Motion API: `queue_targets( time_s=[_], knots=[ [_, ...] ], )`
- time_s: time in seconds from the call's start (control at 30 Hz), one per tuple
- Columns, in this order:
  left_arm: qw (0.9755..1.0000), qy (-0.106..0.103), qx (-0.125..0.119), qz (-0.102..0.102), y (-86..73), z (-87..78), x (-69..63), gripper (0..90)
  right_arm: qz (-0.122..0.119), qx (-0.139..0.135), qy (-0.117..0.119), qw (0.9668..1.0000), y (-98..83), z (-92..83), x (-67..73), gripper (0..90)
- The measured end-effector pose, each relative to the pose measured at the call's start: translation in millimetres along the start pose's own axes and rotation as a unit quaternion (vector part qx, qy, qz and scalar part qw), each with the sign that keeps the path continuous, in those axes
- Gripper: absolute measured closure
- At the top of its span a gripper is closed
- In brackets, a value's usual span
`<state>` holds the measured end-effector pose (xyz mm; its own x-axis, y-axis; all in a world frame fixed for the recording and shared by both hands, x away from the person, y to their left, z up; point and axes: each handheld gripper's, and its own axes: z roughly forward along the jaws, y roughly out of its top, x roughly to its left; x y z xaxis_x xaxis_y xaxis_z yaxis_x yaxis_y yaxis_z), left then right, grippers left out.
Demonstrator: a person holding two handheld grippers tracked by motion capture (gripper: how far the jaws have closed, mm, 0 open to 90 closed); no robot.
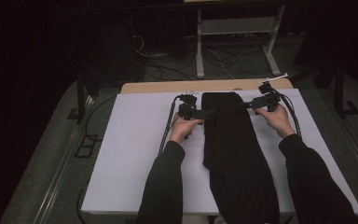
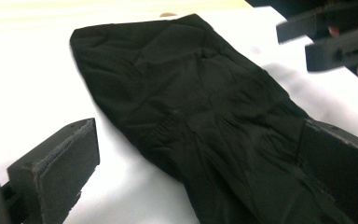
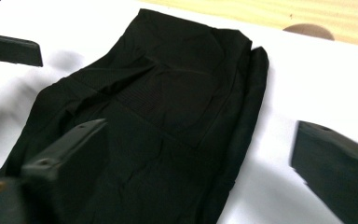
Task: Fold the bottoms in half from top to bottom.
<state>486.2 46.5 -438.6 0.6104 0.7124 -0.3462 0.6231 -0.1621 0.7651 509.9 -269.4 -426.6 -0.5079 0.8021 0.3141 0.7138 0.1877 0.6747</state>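
A black garment folded into a long strip lies on the white table cover, running from the far edge to the near edge. My left gripper sits at the strip's left edge near its far end. In the left gripper view its jaws stand wide apart, one over the white cover and one over the black garment. My right gripper is at the opposite edge. It is open too, straddling the edge of the black garment without pressing on it.
A strip of bare wooden tabletop shows beyond the white cover. Behind the table stand a white metal frame and loose cables on the floor. Cables trail from both grippers. The room around is dark.
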Motion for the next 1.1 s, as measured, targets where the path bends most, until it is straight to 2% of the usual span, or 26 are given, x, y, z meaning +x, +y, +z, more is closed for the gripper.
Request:
queue_targets(
  time_s=[0.1,0.2,0.27,0.33,0.53,0.6,0.7,0.87,0.97,1.1],
  knots=[
    [0.9999,0.010,0.001,-0.013,-1.9,3.4,2.9,0.1,0.008,0.004,-0.004,1.0000,-1.1,2.6,-3.9,8.7],
    [0.9995,0.010,0.003,-0.029,-3.6,5.1,7.0,0.5,0.019,0.005,-0.001,0.9998,-2.2,4.9,-8.1,12.3],
    [0.9993,0.008,0.000,-0.036,-4.5,5.2,9.6,6.5,0.026,0.008,0.002,0.9996,-3.1,6.6,-9.8,13.4],
    [0.9994,0.000,-0.001,-0.033,-5.1,5.3,10.6,6.7,0.031,0.016,0.001,0.9994,-4.0,8.7,-10.6,14.1],
    [0.9994,-0.007,0.009,-0.034,-7.7,7.4,11.5,10.1,0.033,0.034,0.024,0.9986,-6.9,14.1,-11.4,23.0],
    [0.9994,-0.004,0.013,-0.031,-8.6,7.8,11.5,14.1,0.034,0.037,0.024,0.9984,-7.4,15.5,-10.8,23.2],
    [0.9996,-0.004,0.017,-0.022,-9.7,8.4,11.8,15.1,0.034,0.042,0.020,0.9983,-7.7,16.7,-9.7,24.9],
    [0.9994,-0.006,0.011,-0.033,-11.1,8.3,13.5,21.3,0.042,0.043,0.020,0.9980,-9.1,17.5,-11.7,27.9],
    [0.9989,-0.017,0.009,-0.042,-12.1,9.5,14.9,23.5,0.046,0.045,0.024,0.9976,-10.6,18.1,-13.2,28.4],
    [0.9987,-0.014,0.005,-0.050,-12.1,10.3,15.7,27.8,0.046,0.044,0.025,0.9977,-12.0,19.5,-13.3,29.3]
  ],
)
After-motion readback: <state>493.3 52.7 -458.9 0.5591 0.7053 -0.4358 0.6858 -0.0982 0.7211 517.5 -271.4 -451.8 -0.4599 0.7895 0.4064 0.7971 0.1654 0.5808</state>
